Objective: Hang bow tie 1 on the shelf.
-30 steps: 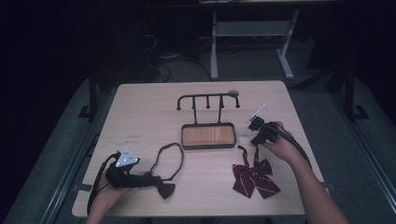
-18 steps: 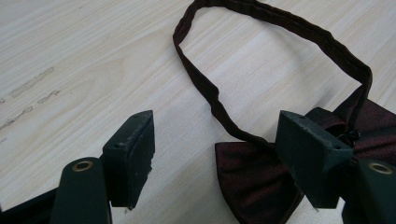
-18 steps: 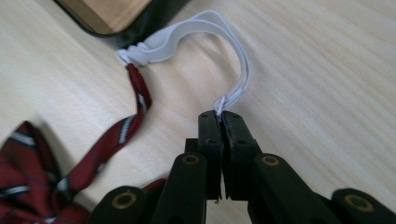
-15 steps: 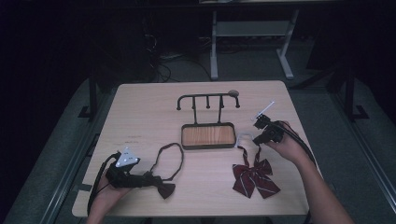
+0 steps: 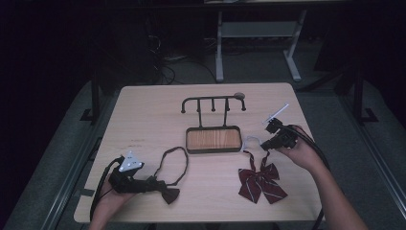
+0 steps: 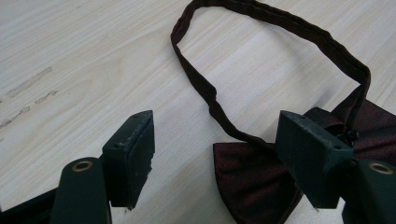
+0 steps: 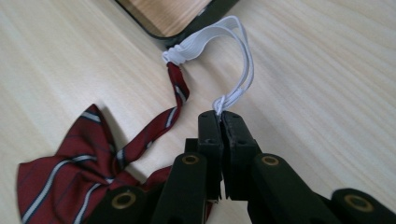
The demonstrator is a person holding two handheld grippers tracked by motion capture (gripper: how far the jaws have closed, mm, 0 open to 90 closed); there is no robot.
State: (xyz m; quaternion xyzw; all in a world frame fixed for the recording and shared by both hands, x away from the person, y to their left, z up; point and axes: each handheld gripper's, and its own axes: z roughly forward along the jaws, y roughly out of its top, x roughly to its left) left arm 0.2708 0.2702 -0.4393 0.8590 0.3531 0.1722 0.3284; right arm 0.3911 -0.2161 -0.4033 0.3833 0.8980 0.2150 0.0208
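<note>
A dark maroon bow tie (image 5: 168,194) with its neck loop (image 5: 173,163) lies at the table's front left. My left gripper (image 5: 158,185) rests by it, open; its jaws straddle one wing of the maroon bow tie (image 6: 252,182) without pressing it. At the right lies a red striped bow tie (image 5: 261,181) with a white elastic band (image 5: 251,142). My right gripper (image 5: 265,144) is shut on that elastic band (image 7: 243,60), just above the table, and the striped bow tie (image 7: 70,163) trails below my right gripper (image 7: 220,116).
A black hook rack (image 5: 213,103) rises from a wood-inlaid base (image 5: 213,139) in the middle of the table. The base's corner (image 7: 173,18) lies close to the elastic. Bare tabletop (image 5: 143,115) spreads at the back left. Dark floor and a desk frame lie beyond.
My right gripper has risen a little and drifted right, still holding the white elastic. The left gripper and the maroon bow tie have not moved.
</note>
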